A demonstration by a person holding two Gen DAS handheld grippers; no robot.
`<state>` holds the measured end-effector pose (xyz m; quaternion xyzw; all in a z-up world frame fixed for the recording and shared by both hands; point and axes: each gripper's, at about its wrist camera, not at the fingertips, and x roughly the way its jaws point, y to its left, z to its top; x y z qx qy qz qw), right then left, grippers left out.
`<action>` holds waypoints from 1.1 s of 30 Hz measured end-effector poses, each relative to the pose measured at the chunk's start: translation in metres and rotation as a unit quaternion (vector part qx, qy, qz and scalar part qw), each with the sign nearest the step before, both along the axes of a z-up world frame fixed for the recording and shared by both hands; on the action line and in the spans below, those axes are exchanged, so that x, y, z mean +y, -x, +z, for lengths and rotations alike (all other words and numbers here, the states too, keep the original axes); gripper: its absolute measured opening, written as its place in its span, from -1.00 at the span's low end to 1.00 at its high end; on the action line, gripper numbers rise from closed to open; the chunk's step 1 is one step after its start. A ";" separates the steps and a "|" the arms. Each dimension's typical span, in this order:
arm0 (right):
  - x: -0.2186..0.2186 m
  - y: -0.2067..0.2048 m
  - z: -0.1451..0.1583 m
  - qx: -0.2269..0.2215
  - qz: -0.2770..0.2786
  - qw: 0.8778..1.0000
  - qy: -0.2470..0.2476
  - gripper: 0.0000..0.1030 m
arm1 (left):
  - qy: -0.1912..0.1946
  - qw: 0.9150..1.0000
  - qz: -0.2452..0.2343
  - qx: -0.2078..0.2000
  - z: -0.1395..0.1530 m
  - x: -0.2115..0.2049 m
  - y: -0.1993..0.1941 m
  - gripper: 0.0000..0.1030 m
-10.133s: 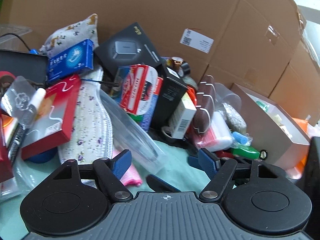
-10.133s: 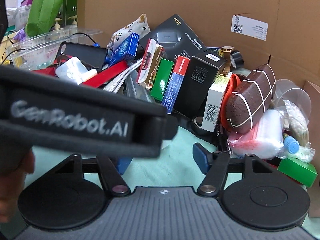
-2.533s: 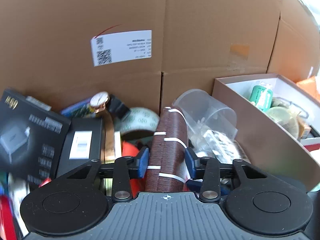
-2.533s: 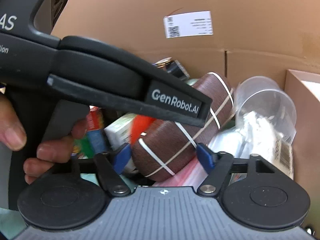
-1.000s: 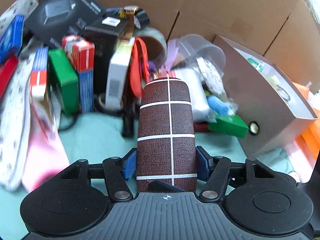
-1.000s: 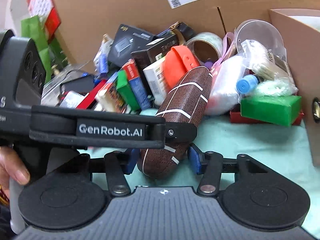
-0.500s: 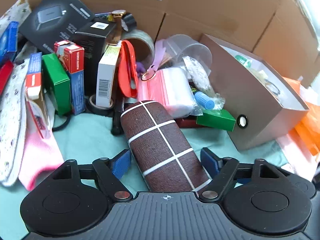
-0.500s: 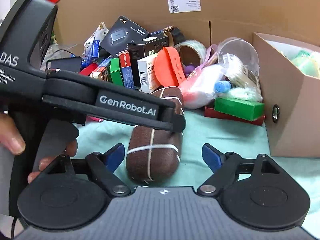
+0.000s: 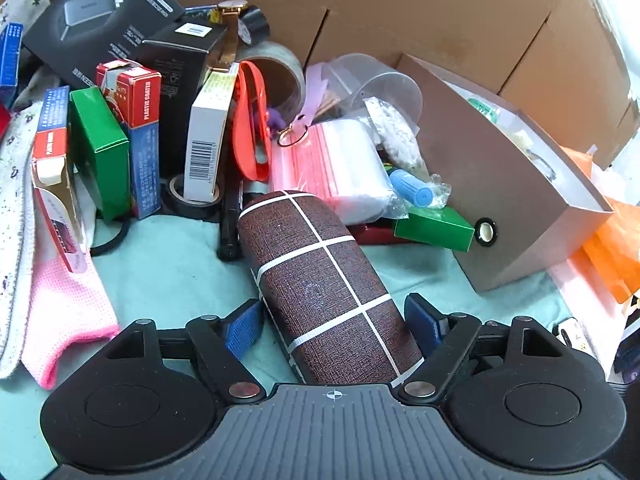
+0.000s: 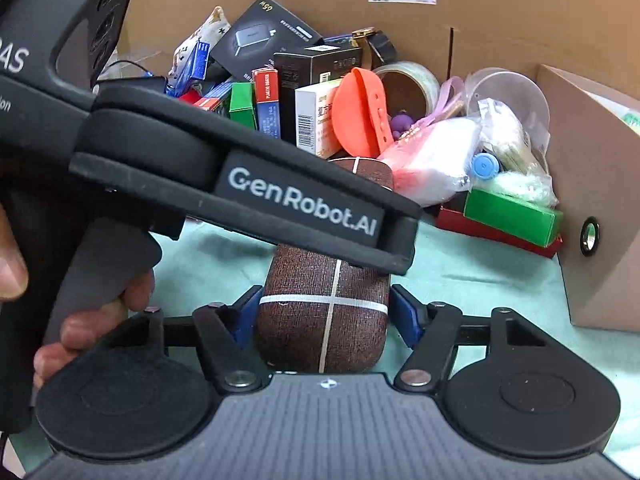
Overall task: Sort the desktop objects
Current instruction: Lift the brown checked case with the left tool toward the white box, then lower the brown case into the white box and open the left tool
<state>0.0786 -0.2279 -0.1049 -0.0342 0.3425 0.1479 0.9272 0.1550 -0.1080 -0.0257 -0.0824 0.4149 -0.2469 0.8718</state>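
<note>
A brown case [image 9: 320, 280] with white stripes lies on the teal cloth [image 9: 172, 264], slanting away to the upper left in the left wrist view. My left gripper [image 9: 334, 324] straddles its near end with jaws closing. The right blue pad [image 9: 424, 320] is at the case's edge, and a small gap shows at the left pad. In the right wrist view the case [image 10: 324, 320] points straight away. My right gripper [image 10: 326, 310] is closing on its near end, both pads against its sides. The left tool's black housing [image 10: 240, 184] crosses over the case's middle.
Behind the case is a pile: upright boxes [image 9: 204, 132], an orange pouch [image 9: 250, 120], a tape roll [image 9: 276, 68], a pink-striped bag [image 9: 336, 160] and a green box [image 9: 434, 226]. An open grey-brown box [image 9: 500, 184] stands on the right. Pink fabric [image 9: 64, 312] lies left. Cardboard walls the back.
The case came out of the pile, held by my left gripper, and now lies on the cloth. The left jaws opened off it. My right gripper lined up with its end and narrowed onto it.
</note>
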 end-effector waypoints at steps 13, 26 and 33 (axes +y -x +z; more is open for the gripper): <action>-0.031 0.038 0.075 -0.129 -0.019 0.991 0.009 0.37 | 0.040 0.992 -0.001 -0.120 0.090 -0.034 0.032 0.48; -0.152 0.020 0.119 -0.192 -0.129 0.972 0.047 0.37 | 0.117 0.980 -0.103 -0.124 0.131 -0.172 -0.024 0.47; -0.227 -0.004 0.115 -0.166 -0.177 0.968 0.059 0.37 | 0.121 0.977 -0.149 -0.094 0.119 -0.264 -0.061 0.47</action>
